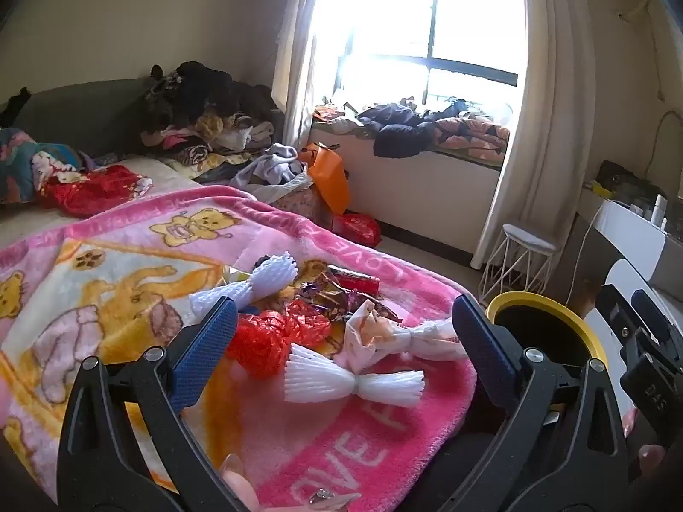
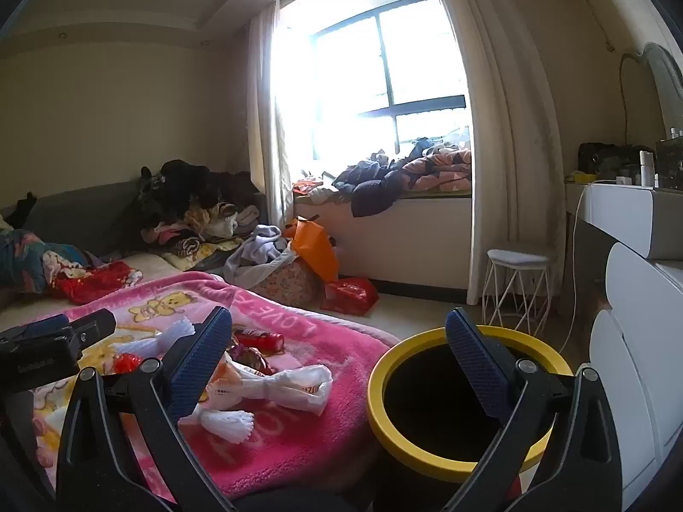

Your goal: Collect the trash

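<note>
Judging by the scene, nothing has been collected yet: the trash pile [image 1: 324, 333] lies on the pink blanket [image 1: 128, 256] beside the yellow-rimmed bin [image 2: 461, 401]. Left gripper [image 1: 341, 350] and right gripper [image 2: 341, 362] are spread wide, empty.

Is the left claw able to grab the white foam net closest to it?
Probably yes. The left claw is open, and the white foam net lies uncovered on the pink blanket between its fingers, nothing blocking.

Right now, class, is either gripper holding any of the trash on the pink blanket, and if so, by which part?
Nothing is held. The left gripper and right gripper are both open and empty; the white foam net lies loose on the blanket.
</note>
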{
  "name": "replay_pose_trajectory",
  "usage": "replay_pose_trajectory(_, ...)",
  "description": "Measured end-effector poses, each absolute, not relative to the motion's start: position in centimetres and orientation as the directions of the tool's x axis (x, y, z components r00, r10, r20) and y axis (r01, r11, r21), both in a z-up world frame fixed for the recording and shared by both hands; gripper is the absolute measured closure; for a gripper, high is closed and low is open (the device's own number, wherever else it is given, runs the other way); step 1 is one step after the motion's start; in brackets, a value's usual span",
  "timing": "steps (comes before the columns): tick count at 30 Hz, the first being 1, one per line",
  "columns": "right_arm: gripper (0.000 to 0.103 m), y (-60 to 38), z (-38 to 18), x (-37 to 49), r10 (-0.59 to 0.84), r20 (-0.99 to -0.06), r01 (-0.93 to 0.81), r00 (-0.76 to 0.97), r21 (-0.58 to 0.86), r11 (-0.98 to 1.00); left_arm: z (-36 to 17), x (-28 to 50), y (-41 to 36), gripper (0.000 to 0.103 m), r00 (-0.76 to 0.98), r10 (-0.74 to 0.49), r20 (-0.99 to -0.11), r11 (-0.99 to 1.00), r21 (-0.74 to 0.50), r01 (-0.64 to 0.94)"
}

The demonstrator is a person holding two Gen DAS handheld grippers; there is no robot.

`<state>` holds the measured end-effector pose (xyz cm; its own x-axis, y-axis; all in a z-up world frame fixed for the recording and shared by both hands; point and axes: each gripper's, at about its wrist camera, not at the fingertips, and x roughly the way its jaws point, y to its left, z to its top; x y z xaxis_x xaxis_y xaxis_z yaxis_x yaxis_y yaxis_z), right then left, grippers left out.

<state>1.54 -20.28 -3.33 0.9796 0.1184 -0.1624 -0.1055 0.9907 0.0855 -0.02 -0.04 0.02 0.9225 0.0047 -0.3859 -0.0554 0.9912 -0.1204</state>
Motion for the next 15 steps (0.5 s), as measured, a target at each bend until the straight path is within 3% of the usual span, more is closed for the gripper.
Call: replay_pose_trajectory(15, 0.006, -19.9, -3.7, 1.6, 0.117, -0.155, -0.108, 0.981, 0.066, 0.992, 0.3, 0.1, -1.2, 0.01, 0.924, 0.001, -0.382, 0.991, -0.12, -0.051)
